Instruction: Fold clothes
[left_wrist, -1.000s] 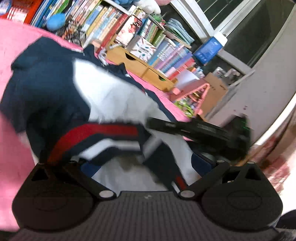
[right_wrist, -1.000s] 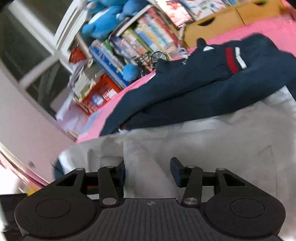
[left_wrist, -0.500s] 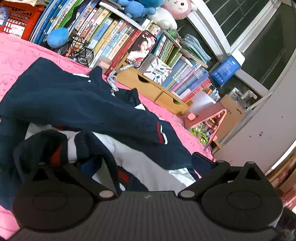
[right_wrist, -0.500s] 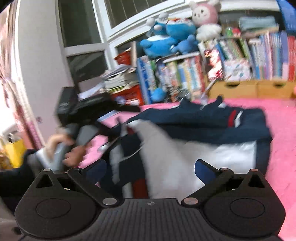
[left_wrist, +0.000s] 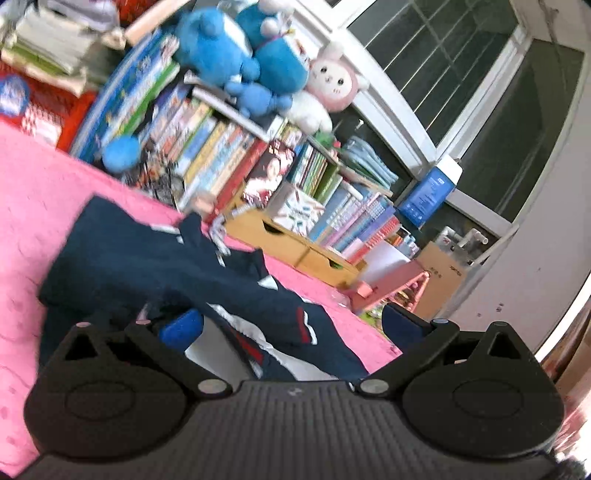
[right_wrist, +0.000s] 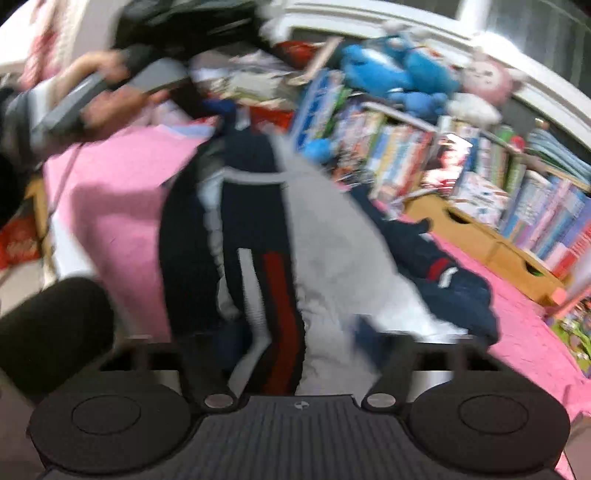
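Note:
A navy, white and red jacket (left_wrist: 147, 266) lies partly folded on the pink bed cover (left_wrist: 37, 192). My left gripper (left_wrist: 291, 325) hovers over its near edge, open wide, with nothing between the blue pads (left_wrist: 181, 326). In the blurred right wrist view the jacket (right_wrist: 325, 229) bunches up towards the camera. My right gripper (right_wrist: 299, 339) has its jaws closing, and the striped and white fabric fills the gap between them. A hand holds the left gripper (right_wrist: 85, 99) raised at the upper left of that view.
A bookshelf (left_wrist: 221, 147) packed with books runs along the far side of the bed, with plush toys (left_wrist: 258, 62) on top. A wooden drawer box (left_wrist: 295, 243) stands at its foot. A window and a grey wall lie to the right.
My left gripper let go of the striped sleeve, rose and drew back, open. My right gripper rolled upright, opened wide, then narrowed around a bunch of the jacket.

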